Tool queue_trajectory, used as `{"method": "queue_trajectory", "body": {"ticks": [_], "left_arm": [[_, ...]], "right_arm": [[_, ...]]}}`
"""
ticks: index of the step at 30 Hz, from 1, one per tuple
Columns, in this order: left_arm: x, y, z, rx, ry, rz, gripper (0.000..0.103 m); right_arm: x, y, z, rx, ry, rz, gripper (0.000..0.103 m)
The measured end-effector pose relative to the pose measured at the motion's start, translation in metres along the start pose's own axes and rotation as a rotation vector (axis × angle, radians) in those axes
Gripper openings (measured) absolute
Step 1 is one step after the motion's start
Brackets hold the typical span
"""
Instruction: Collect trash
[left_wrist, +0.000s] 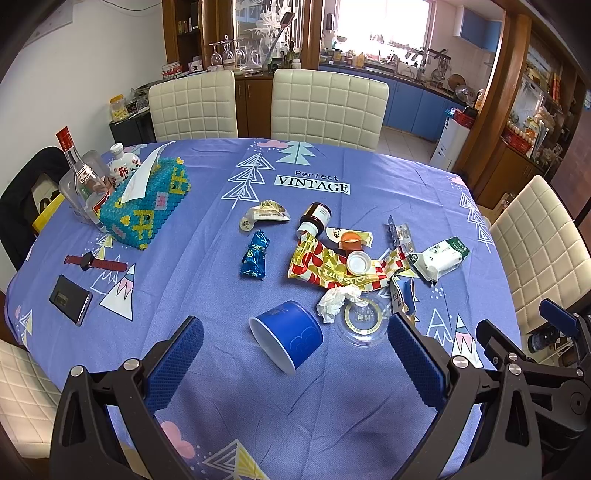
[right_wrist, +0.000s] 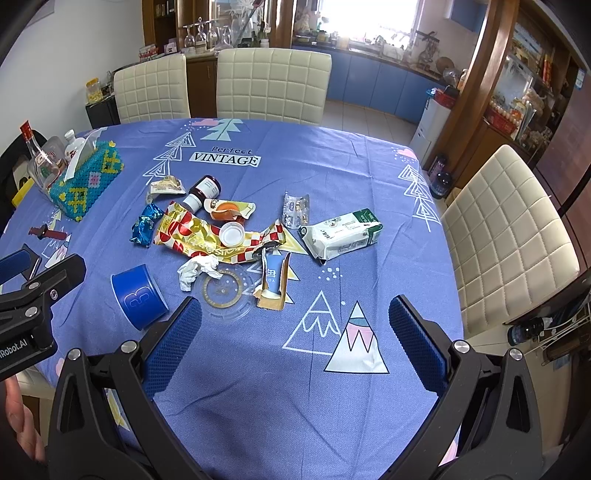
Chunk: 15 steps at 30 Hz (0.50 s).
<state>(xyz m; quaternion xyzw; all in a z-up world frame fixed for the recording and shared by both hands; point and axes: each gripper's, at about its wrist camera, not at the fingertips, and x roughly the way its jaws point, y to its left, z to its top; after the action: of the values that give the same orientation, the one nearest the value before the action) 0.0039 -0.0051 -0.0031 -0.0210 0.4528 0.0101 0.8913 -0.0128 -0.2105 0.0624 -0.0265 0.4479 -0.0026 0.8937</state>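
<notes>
Blue paper cup (left_wrist: 286, 339) is lying on its side on the tablecloth (left_wrist: 207, 236), just ahead of your left gripper (left_wrist: 295, 354), whose jaws are standing wide apart. Your right gripper (right_wrist: 295, 332) is hovering open too, near the crumpled tissue (right_wrist: 197, 271) and wrappers (right_wrist: 207, 236).

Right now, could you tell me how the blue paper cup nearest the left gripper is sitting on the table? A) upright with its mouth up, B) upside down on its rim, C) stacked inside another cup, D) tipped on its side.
D: the blue paper cup lies on its side on the tablecloth, white interior showing.
</notes>
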Motion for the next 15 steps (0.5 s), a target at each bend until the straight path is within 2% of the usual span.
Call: {"method": "queue_trajectory", "body": {"ticks": [15], "left_arm": [[0.0006, -0.0009, -0.0008, 0.001, -0.002, -0.001, 0.097]], "right_arm": [[-0.0021, -0.0005, -0.0002, 0.003, -0.004, -0.006, 0.100]]}}
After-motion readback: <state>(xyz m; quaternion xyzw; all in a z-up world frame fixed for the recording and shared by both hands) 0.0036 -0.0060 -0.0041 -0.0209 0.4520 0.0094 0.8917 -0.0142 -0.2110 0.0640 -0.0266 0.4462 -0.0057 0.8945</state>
